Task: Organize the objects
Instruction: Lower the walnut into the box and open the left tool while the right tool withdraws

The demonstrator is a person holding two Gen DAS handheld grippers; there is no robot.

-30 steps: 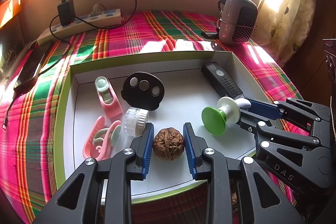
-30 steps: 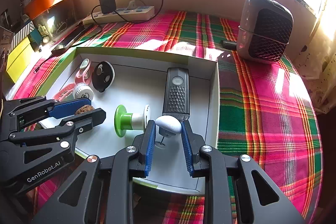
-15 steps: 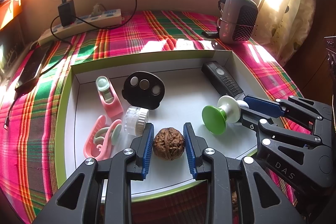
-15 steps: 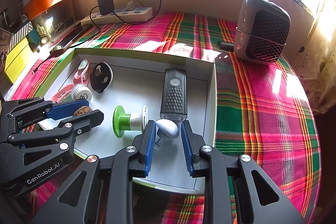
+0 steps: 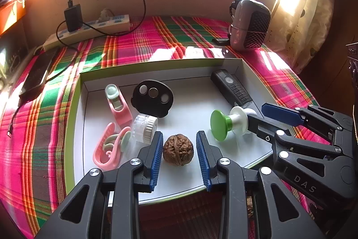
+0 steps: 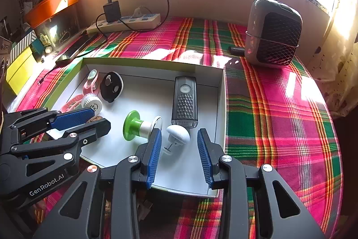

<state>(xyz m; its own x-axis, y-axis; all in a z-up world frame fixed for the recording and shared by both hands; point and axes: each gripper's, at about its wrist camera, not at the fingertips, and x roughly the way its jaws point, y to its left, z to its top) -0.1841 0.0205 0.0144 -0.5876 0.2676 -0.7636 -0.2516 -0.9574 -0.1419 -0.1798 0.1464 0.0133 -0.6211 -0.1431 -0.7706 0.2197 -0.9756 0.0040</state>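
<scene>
The left gripper (image 5: 178,152) is reaching into the white tray (image 5: 192,73) with its jaws just having been opening, the blue pads now standing clear on both sides of the walnut (image 5: 178,153), which is sitting on the tray floor near the front rim. The right gripper (image 6: 179,150) is hovering over the tray's front right corner, its jaws also just having been opening, leaving the white knob (image 6: 178,132) lying free between them, close beside the green spool (image 6: 138,125) and just in front of the black remote (image 6: 184,102).
</scene>
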